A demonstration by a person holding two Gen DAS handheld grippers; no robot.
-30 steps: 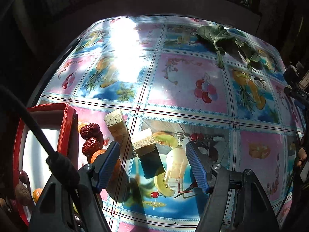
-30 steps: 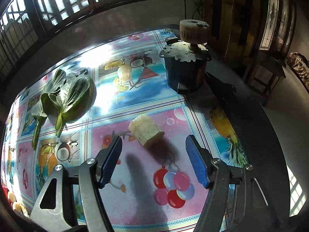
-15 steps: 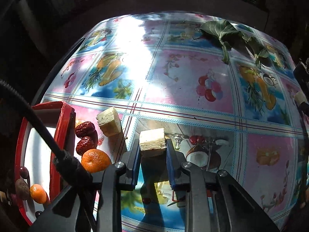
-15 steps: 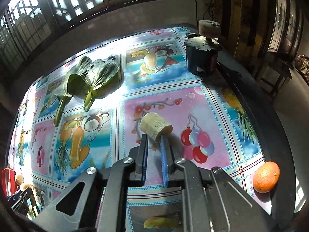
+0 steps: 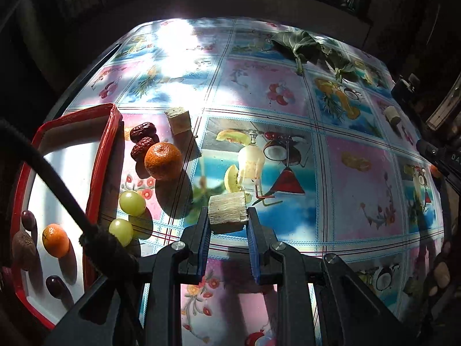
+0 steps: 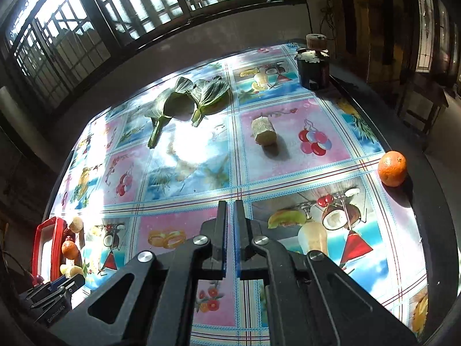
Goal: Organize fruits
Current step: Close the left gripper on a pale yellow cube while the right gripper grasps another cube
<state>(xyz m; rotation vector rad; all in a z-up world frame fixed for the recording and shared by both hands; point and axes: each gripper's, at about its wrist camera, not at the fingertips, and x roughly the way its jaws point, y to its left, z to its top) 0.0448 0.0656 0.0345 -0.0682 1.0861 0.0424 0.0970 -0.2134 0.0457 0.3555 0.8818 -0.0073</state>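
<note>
My left gripper (image 5: 227, 219) is shut on a pale sugarcane chunk (image 5: 227, 212) and holds it above the tablecloth. To its left lie a mandarin (image 5: 163, 161), two red dates (image 5: 142, 141), two green grapes (image 5: 131, 202) and another cane chunk (image 5: 178, 120). A red tray (image 5: 111, 132) at far left holds a small orange (image 5: 55, 240) and dark fruits. My right gripper (image 6: 230, 204) is shut and empty, well short of a cane chunk (image 6: 263, 132). An orange (image 6: 392, 168) sits near the right table edge.
Green leafy vegetables (image 6: 187, 98) lie at the back of the table. A dark pot (image 6: 313, 69) with a lid stands at the back right corner. The left gripper (image 6: 52, 291) shows at the lower left of the right wrist view, beside the tray (image 6: 46, 248).
My left gripper closed on the cane chunk and lifted it back. My right gripper closed empty and pulled away from its cane chunk, which stays on the table.
</note>
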